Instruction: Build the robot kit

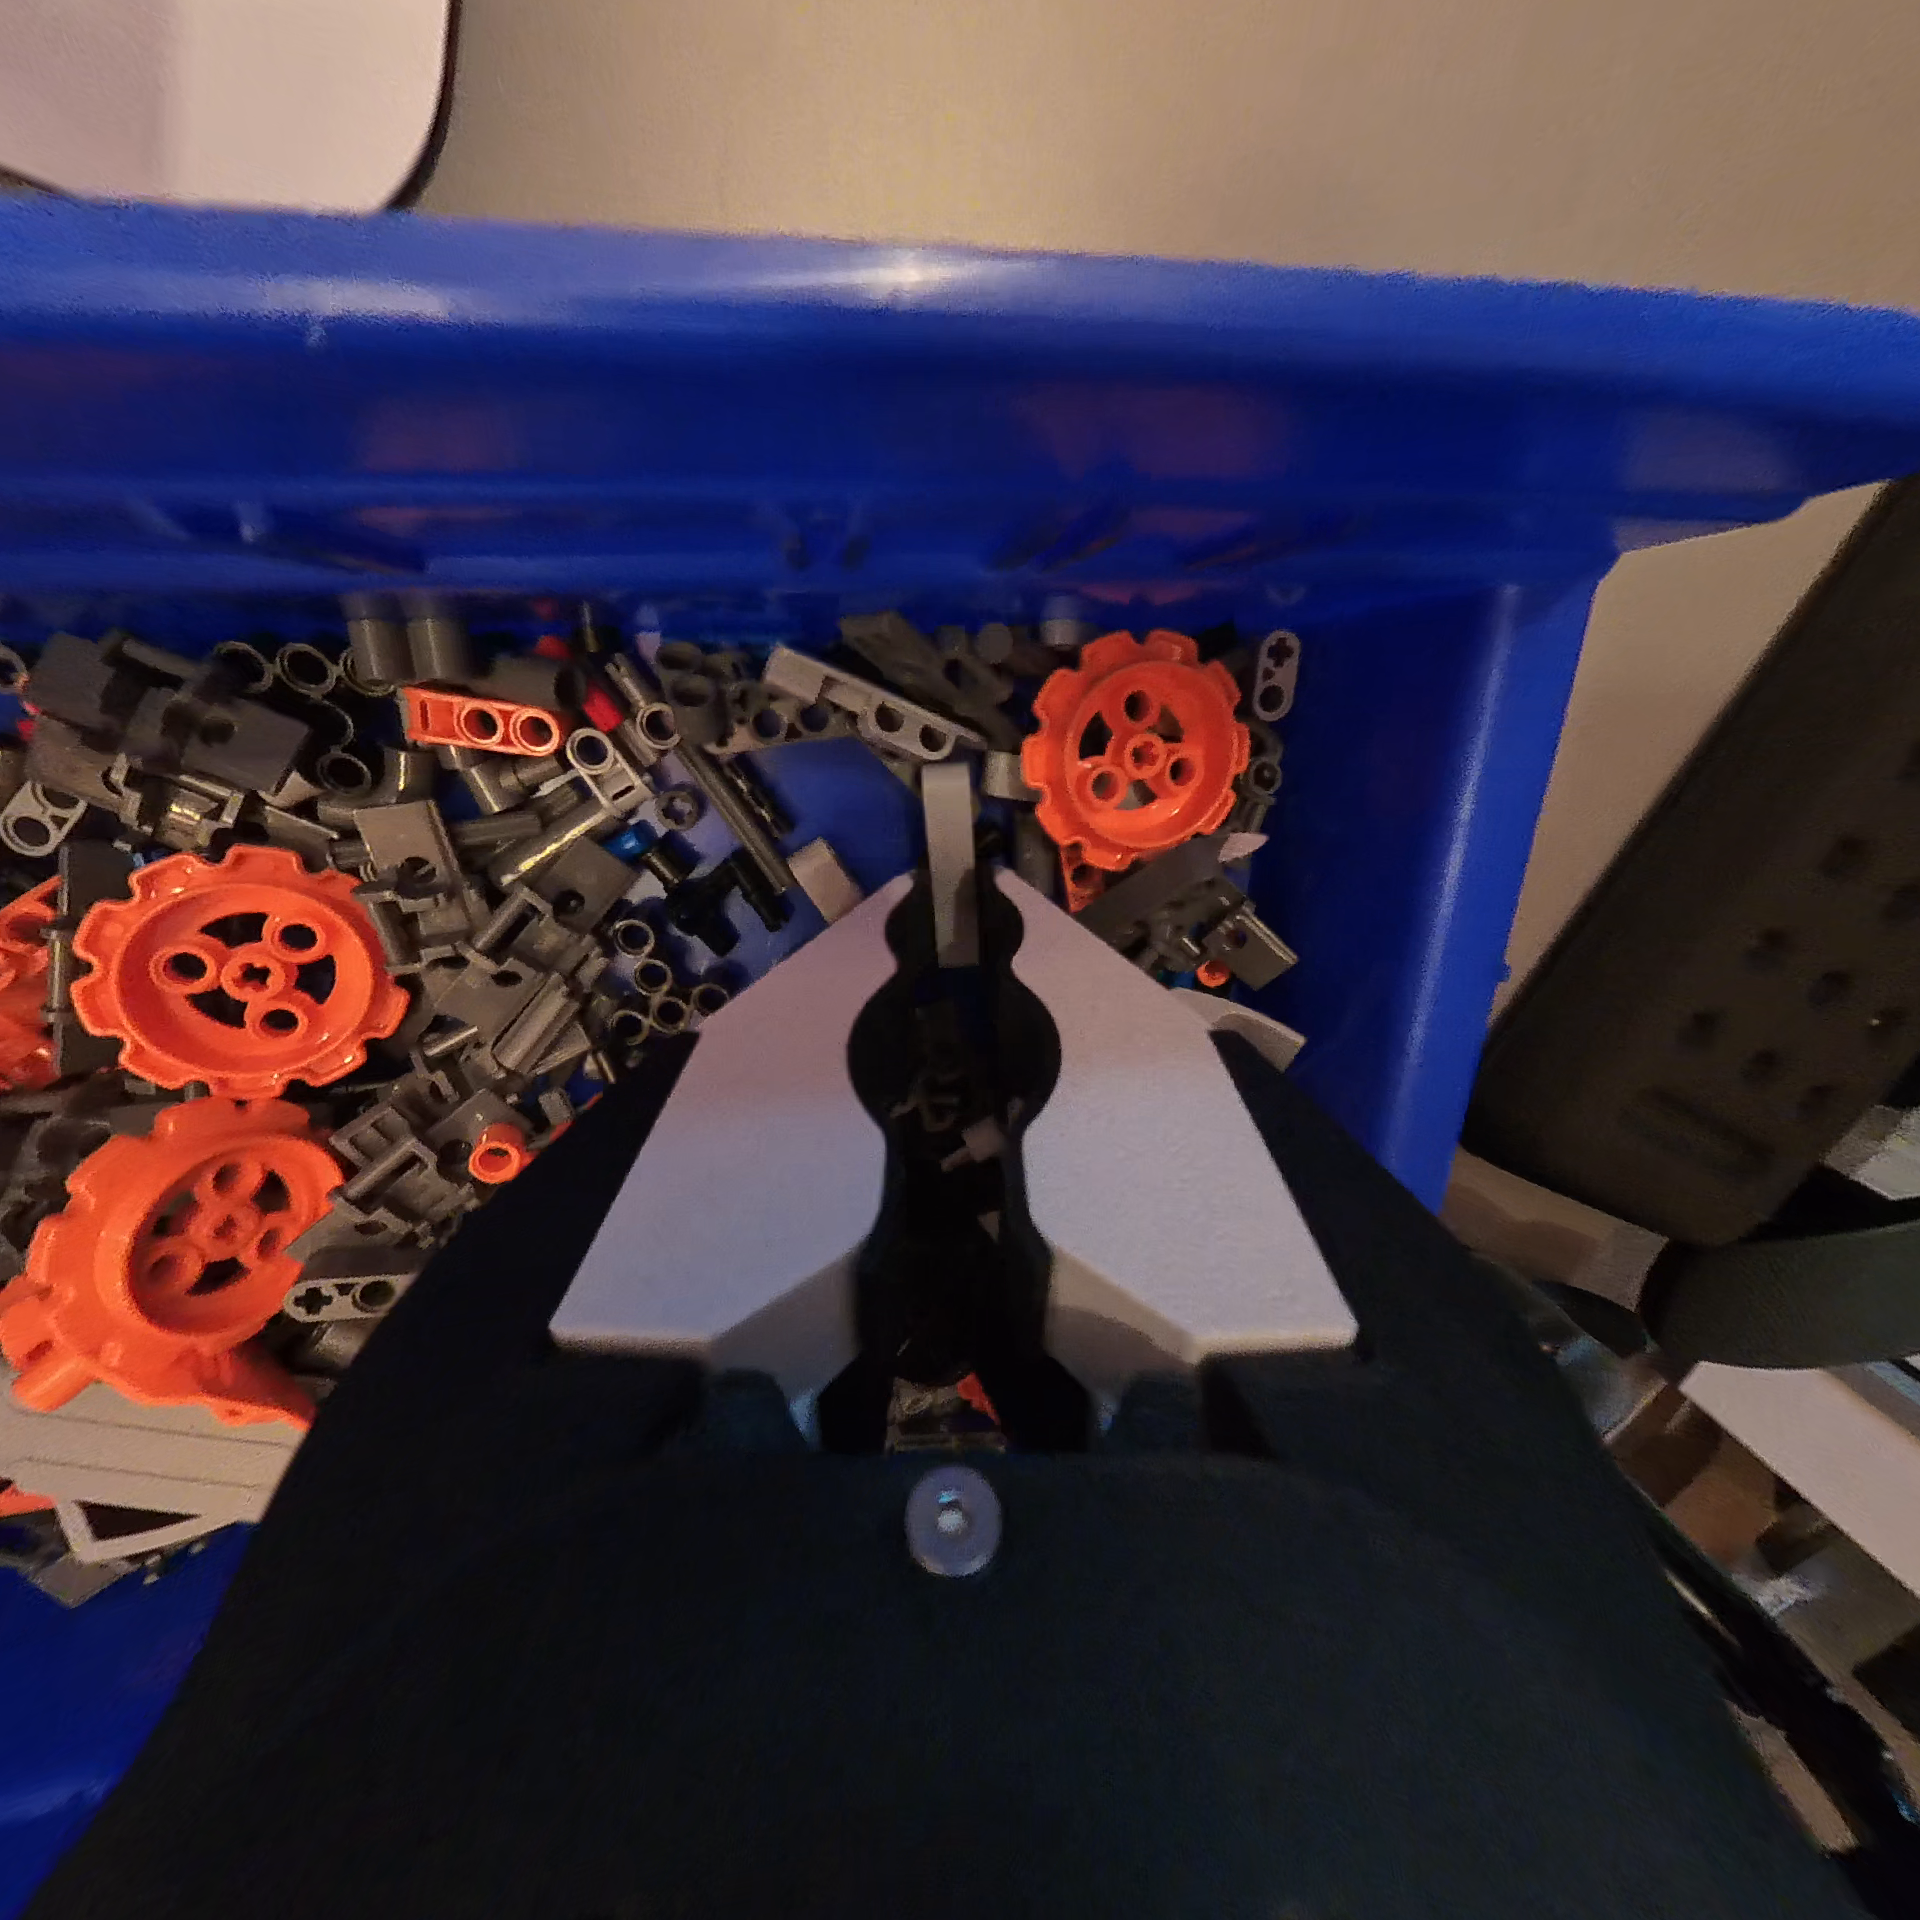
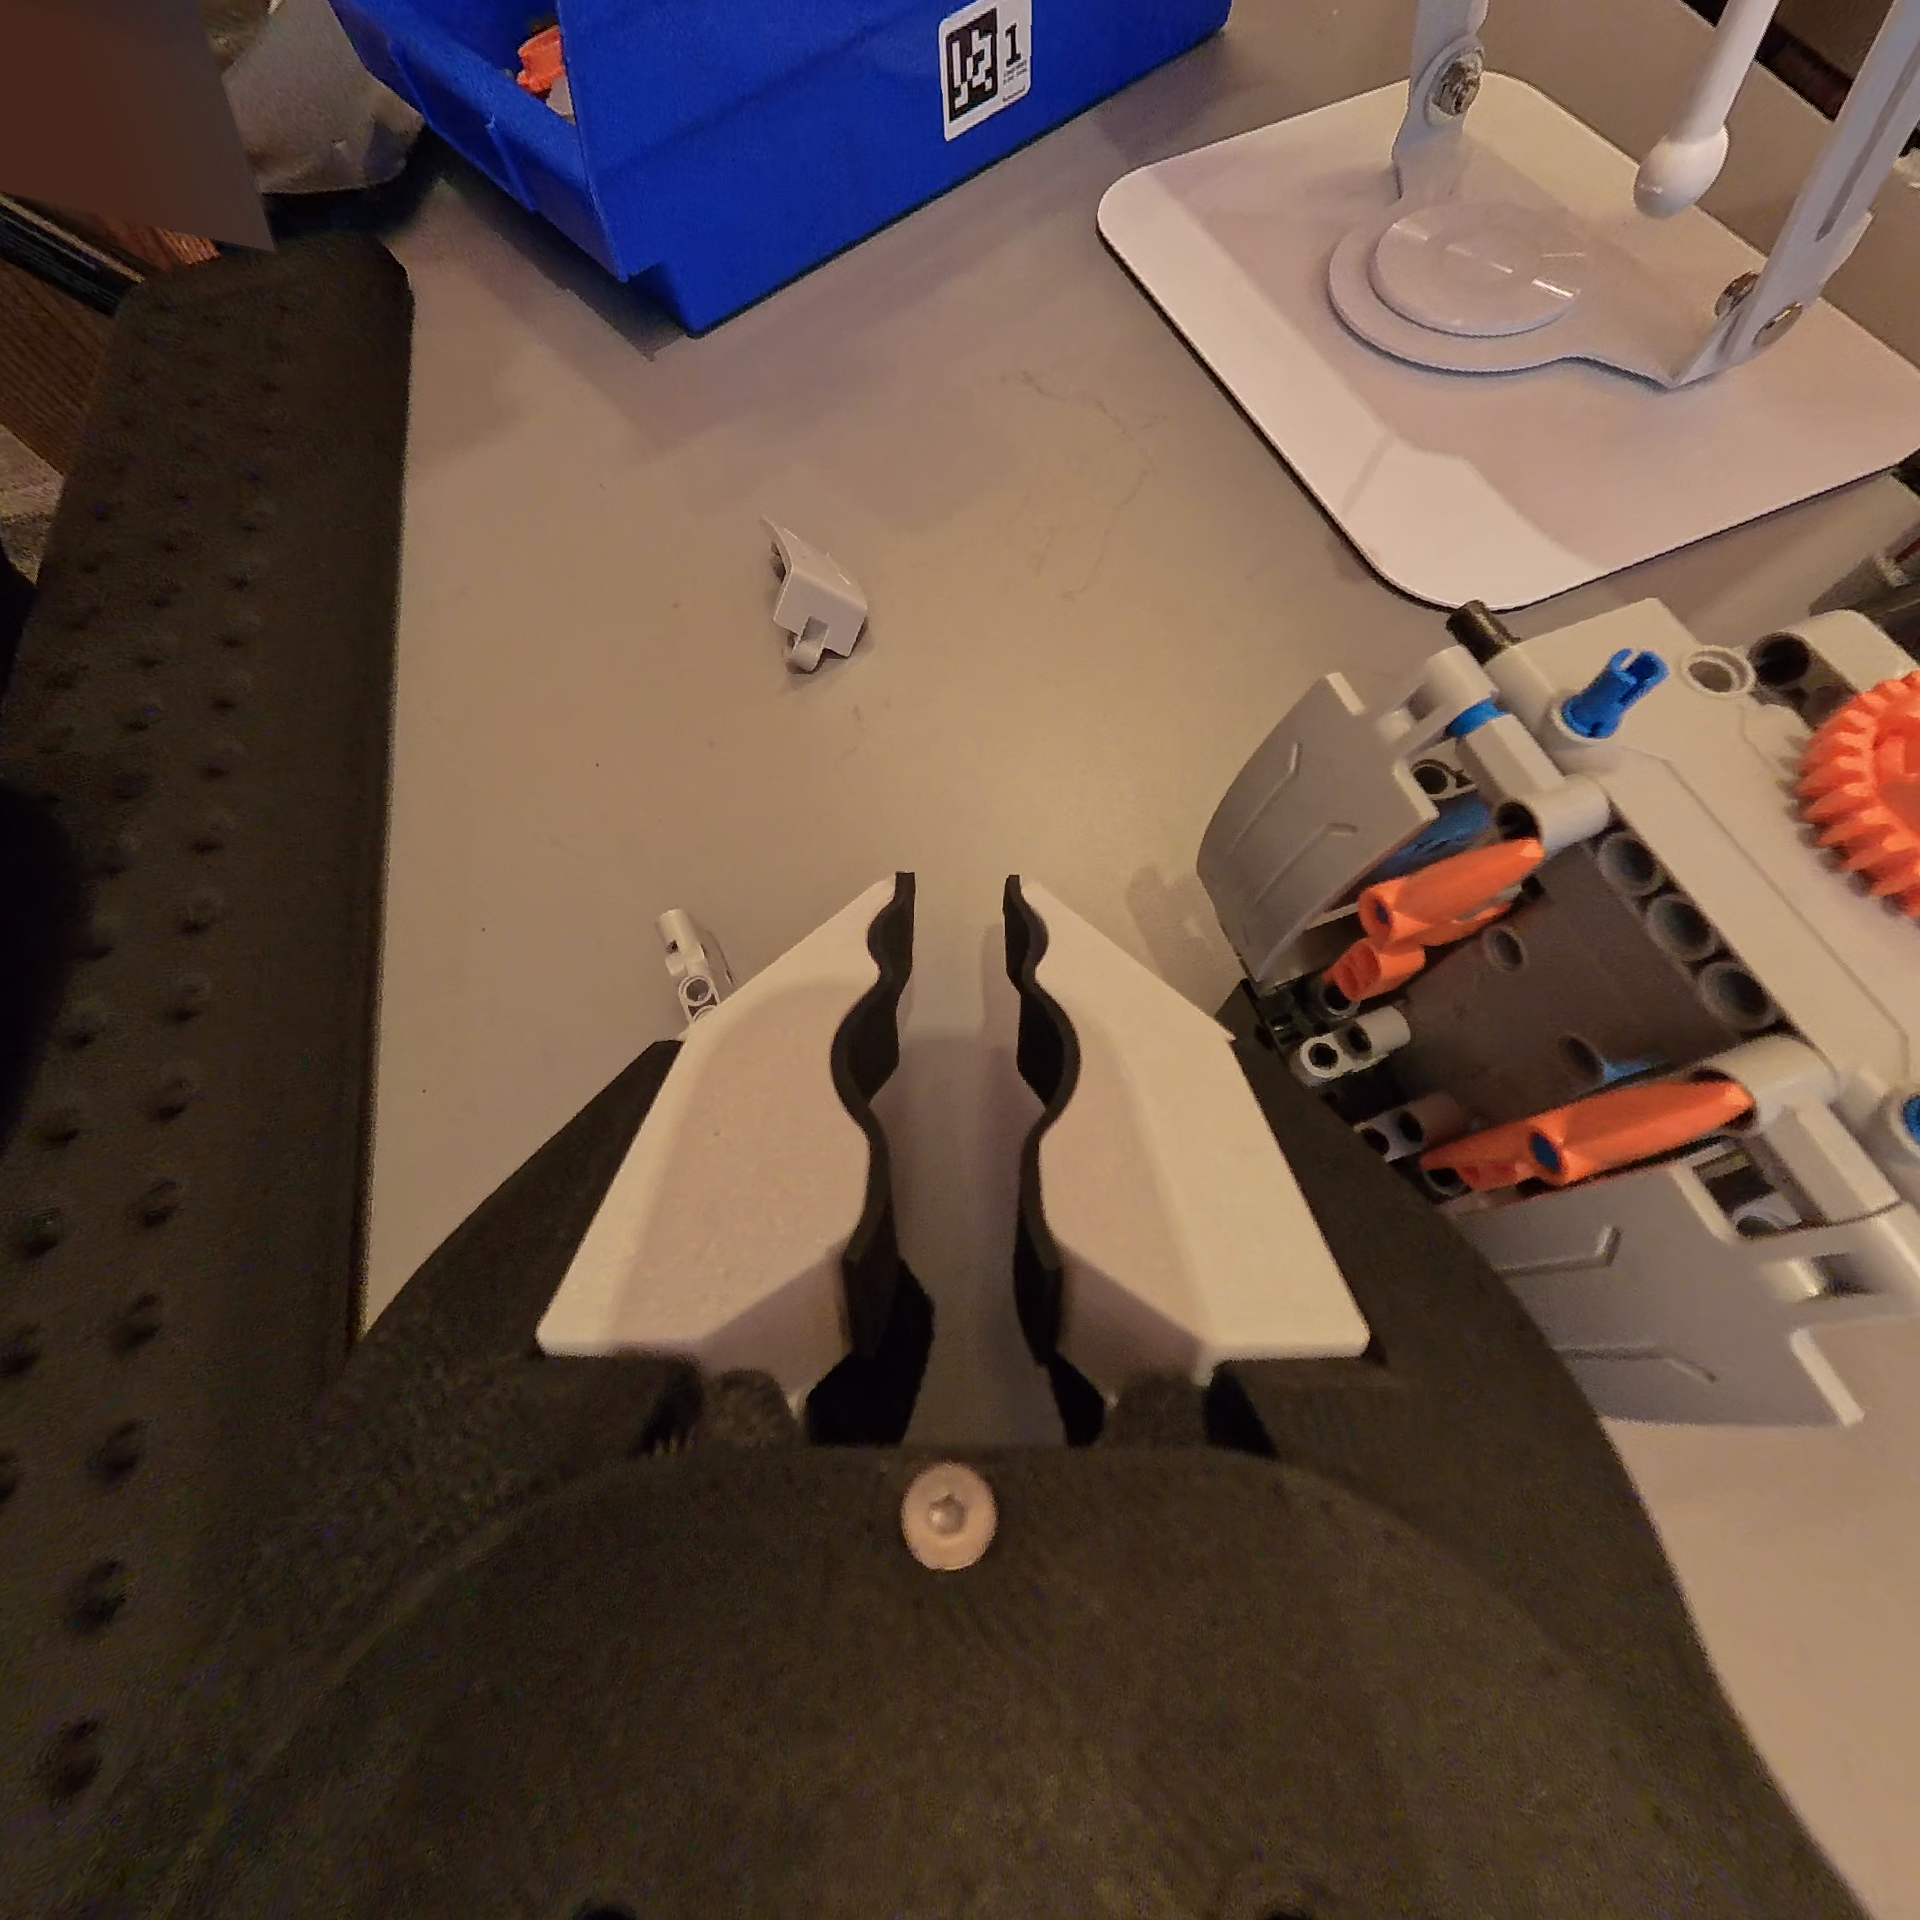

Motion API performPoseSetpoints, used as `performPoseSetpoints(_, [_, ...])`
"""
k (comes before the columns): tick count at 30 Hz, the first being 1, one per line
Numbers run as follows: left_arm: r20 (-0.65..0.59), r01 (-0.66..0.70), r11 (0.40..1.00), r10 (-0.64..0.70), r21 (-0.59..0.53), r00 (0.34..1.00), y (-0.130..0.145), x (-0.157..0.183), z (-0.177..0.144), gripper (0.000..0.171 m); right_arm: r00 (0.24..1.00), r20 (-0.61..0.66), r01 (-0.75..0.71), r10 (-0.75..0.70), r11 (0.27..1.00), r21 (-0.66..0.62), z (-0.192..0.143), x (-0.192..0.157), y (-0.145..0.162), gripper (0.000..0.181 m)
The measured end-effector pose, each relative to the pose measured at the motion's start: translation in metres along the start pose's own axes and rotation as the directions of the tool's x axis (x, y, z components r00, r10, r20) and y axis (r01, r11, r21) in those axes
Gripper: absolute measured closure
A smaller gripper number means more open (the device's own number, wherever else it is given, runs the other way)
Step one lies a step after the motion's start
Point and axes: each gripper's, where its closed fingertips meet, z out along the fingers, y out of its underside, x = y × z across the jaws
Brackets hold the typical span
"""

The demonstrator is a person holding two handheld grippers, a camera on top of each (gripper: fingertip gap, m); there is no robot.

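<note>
The left gripper sits inside a blue bin, whose far wall and rim run across the upper half of the left wrist view and whose corner post stands close on the right. The bin floor is crowded with grey and black building pieces and orange toothed wheels – little bare blue shows except a small patch ahead of the tips. Its jaws are pressed onto a light grey piece, which stands upright between the tips and juts above them.

In the right wrist view, the right gripper hangs over a grey table with its jaws spread a narrow way apart and nothing between them. Bare tabletop lies ahead and centre. A small grey bracket piece lies apart, above left of the tips; a small white connector lies just beside the left finger. A grey, orange and blue built model sits close at right – near the right finger. A white stand base fills the upper right, and a black foam pad borders the left edge.
</note>
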Motion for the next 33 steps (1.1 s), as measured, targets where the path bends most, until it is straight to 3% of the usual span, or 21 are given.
performPoseSetpoints(5, [0.029, 0.043, 0.998, -0.045, 0.039, 0.999, 0.006, -0.014, -0.016, 0.165, 1.000, 0.001, 0.001, -0.001, 1.000, 0.000, -0.001, 0.000, 0.000, 0.166])
performPoseSetpoints(9, [0.125, 0.087, 0.992, -0.099, 0.093, 0.987, 0.012, -0.041, -0.039, 0.165, 1.000, 0.002, 0.000, 0.000, 1.000, -0.005, 0.000, 0.000, 0.001, 0.166])
performPoseSetpoints(12, [0.191, 0.125, 0.988, -0.142, 0.094, 0.971, 0.020, -0.057, -0.044, 0.151, 1.000, 0.002, -0.001, 0.001, 1.000, -0.007, 0.001, 0.000, 0.002, 0.166])
performPoseSetpoints(18, [0.138, 0.042, 0.992, -0.059, 0.121, 0.989, 0.010, -0.031, -0.051, 0.154, 1.000, -0.001, -0.010, 0.010, 1.000, -0.012, 0.002, 0.003, 0.004, 0.166])
performPoseSetpoints(24, [0.041, -0.045, 0.999, 0.044, 0.021, 0.998, 0.016, -0.003, -0.025, 0.159, 1.000, 0.002, -0.011, 0.011, 1.000, -0.015, 0.003, 0.003, 0.005, 0.167])
performPoseSetpoints(30, [-0.092, -0.059, 0.994, 0.067, 0.092, 0.993, 0.004, 0.026, -0.025, 0.141, 1.000, 0.008, -0.013, 0.014, 1.000, -0.021, 0.004, 0.002, 0.007, 0.166])
performPoseSetpoints(33, [-0.128, -0.077, 0.996, 0.082, 0.043, 0.988, 0.005, 0.038, -0.010, 0.133, 1.000, 0.010, -0.016, 0.017, 1.000, -0.024, 0.005, 0.003, 0.008, 0.166])
